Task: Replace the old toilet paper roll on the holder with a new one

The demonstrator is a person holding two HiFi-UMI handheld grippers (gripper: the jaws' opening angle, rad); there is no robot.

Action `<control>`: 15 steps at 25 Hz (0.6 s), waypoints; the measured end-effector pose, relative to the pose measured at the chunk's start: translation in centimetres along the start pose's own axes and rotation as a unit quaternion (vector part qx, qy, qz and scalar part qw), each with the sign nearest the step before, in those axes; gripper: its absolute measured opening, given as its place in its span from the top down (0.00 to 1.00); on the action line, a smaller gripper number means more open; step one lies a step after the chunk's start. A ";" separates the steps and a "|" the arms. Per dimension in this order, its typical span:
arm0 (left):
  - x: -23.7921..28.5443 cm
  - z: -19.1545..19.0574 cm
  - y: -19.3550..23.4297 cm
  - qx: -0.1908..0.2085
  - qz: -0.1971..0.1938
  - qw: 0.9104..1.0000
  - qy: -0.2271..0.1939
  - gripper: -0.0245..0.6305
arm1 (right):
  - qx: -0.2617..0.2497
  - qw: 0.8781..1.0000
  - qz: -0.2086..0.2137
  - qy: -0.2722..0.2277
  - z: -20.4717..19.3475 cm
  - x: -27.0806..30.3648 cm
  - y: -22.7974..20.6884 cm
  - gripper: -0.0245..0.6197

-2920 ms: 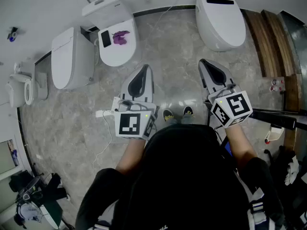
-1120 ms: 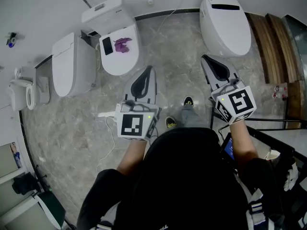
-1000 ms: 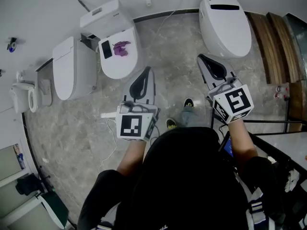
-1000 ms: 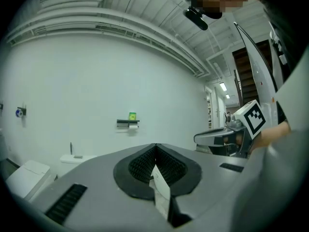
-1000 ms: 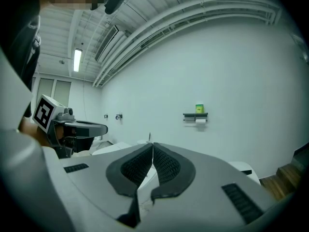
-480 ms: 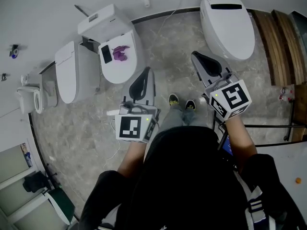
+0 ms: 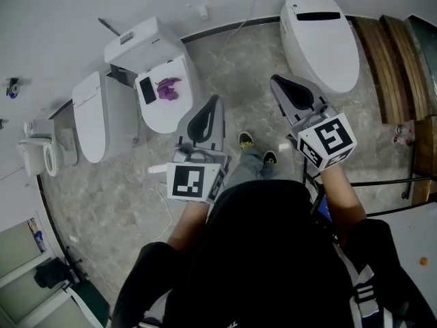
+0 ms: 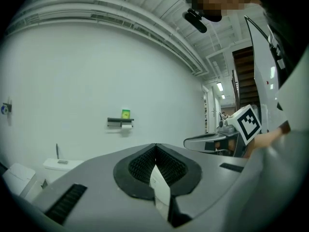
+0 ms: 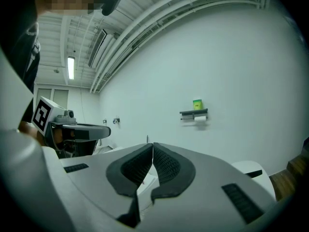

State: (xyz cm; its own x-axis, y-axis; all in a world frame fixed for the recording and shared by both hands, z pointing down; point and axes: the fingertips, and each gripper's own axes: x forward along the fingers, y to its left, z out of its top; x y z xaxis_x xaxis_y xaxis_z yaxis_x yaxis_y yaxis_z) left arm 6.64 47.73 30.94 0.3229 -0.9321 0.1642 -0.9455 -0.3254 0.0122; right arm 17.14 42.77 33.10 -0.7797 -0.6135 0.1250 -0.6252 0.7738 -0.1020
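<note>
A dark wall holder [image 8: 120, 122] carries a white paper roll [image 8: 126, 127], with a green item [image 8: 125, 113] on its shelf. The same holder [image 9: 194, 113], roll [image 9: 200, 120] and green item [image 9: 197, 104] show small and far off in the right gripper view. My left gripper [image 7: 214, 101] is shut with nothing in it, held level and pointing at the wall; its pads meet [image 8: 155, 147]. My right gripper [image 7: 276, 80] is shut and empty too [image 9: 152, 144]. I see no new roll.
A toilet [image 7: 164, 108] below the left gripper has a phone [image 7: 146, 89] and a purple thing [image 7: 168, 87] on its lid. Another toilet [image 7: 102, 118] stands to its left, a third [image 7: 321, 36] at the right. Wooden steps [image 7: 389, 53] and a black rail [image 7: 372, 182] lie right.
The person has stepped along the floor, and both grippers have travelled with them towards the wall. The feet have shifted. Both pairs of jaws stay shut.
</note>
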 end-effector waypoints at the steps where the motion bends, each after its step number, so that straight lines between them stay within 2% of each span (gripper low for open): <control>1: 0.4 0.1 0.8 0.001 -0.003 1.000 -0.004 0.93 | -0.003 1.000 0.000 0.002 0.1 0.8 -0.1 0.93; 5: 1.8 0.6 4.8 0.009 -0.003 1.000 -0.014 0.93 | -0.008 1.000 -0.004 0.011 0.5 4.4 -0.2 0.93; 10: 3.3 0.5 9.1 -0.005 -0.007 1.000 -0.023 0.93 | -0.022 1.000 -0.004 0.015 1.2 8.1 -0.3 0.93; 15: 4.7 0.8 11.6 -0.013 -0.013 1.000 -0.024 0.93 | -0.018 0.999 -0.020 0.018 2.2 10.4 -1.5 0.93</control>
State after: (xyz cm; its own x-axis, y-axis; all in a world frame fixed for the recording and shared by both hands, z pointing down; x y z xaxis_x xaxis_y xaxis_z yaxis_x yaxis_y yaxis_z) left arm -2.75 39.42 31.12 0.3481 -0.9303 0.1156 -0.9375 -0.3457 0.0406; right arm 9.87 34.87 32.36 -0.7514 -0.6391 0.1639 -0.6543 0.7538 -0.0605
